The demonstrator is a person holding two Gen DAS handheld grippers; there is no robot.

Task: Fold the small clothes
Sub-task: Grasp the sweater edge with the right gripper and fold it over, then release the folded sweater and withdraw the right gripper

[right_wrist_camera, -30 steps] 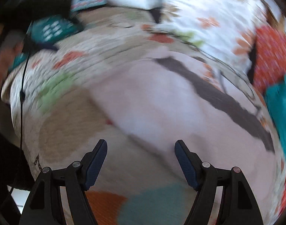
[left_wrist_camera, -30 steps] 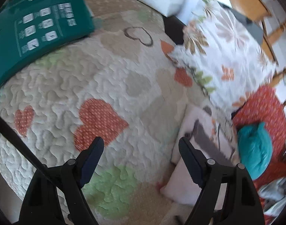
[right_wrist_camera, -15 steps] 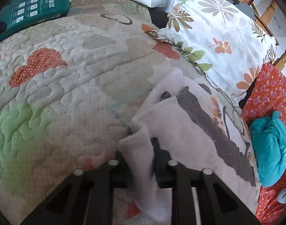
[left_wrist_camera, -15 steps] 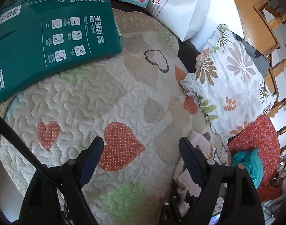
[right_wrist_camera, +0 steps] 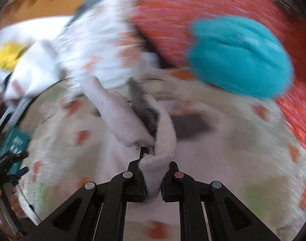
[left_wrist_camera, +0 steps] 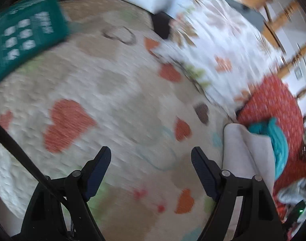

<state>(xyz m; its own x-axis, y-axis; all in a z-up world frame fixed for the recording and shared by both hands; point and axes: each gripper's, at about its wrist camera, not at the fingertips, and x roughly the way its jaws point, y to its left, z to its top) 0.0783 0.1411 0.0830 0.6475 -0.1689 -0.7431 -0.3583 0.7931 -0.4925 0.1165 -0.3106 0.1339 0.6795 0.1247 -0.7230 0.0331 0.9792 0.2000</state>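
right gripper (right_wrist_camera: 152,177) pinches pale garment (right_wrist_camera: 123,118); left gripper (left_wrist_camera: 151,160) (wide apart) empty.

Cream quilt (left_wrist_camera: 117,92) with orange hearts, red cushion (right_wrist_camera: 223,6), teal garment (right_wrist_camera: 239,56), pale-pink cloth (right_wrist_camera: 123,118).

A green box (left_wrist_camera: 26,42) is lying at ten o'clock on the heart-patterned quilt (left_wrist_camera: 117,92), a floral pillow (left_wrist_camera: 219,46) sitting at one o'clock

Fuzzy pale fleece garment (right_wrist_camera: 121,118), matt; beneath it a stitched, puckered cotton quilt (left_wrist_camera: 117,92); beside it, a plush teal cloth (right_wrist_camera: 239,56).
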